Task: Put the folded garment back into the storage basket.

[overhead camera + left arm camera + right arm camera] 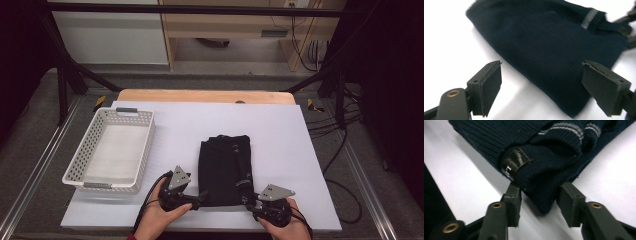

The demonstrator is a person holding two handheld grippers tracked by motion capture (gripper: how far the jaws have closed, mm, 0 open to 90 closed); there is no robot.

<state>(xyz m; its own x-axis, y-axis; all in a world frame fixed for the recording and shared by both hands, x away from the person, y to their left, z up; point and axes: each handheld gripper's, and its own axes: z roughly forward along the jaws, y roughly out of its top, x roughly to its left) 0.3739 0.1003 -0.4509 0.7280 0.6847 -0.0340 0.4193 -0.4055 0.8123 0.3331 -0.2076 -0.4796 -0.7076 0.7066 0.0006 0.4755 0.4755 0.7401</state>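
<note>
Two grippers close in on a folded dark sweater [224, 170] on the white table [280, 130].

Left gripper [541, 82] spread wide, near corner between its jaws; right gripper [537, 205] half-open, astride the labelled corner, likely about to pinch before lifting.

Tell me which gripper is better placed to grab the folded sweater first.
Probably right: the right gripper already straddles a corner of the dark sweater, jaws open around it. The left gripper is open beside the edge.

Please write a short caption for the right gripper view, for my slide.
Right gripper with fingers open around a corner of the folded dark knit sweater.
</note>
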